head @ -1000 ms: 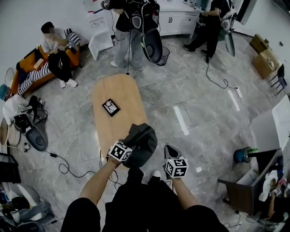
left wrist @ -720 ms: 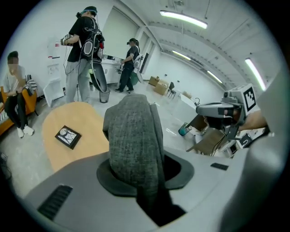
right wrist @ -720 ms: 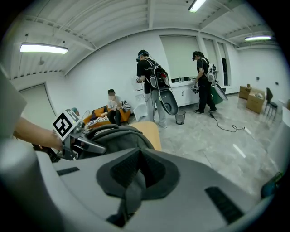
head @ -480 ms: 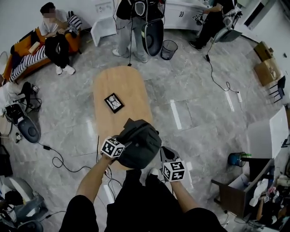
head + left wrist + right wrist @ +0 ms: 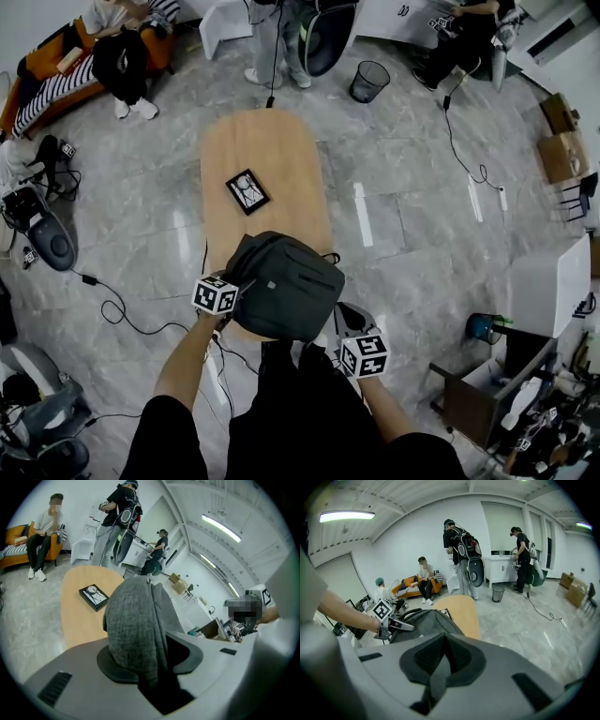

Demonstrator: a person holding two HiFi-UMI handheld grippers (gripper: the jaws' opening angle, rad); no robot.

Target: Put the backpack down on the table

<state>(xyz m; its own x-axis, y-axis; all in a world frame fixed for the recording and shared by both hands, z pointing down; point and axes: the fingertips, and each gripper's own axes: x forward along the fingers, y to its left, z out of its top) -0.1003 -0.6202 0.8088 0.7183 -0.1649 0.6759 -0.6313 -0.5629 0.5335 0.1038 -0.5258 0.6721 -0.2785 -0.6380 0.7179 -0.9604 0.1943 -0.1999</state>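
Two grippers: one on each flank of the backpack (image 5: 286, 286), at the near end of the table (image 5: 272, 150).
Right gripper (image 5: 345, 317): nearest the person, angled down; jaws pinched on a thin strap (image 5: 433, 681) coming off the bag's right side.
Left gripper (image 5: 242, 285): at the bag's left edge, angled down; jaws have just been opening, with the bag's grey padded top between them and seemingly touching the pads.
Backpack: over the table's near end, apparently resting; long axis slants across the table.
Table beyond: bare wood up to a picture frame (image 5: 248, 191).
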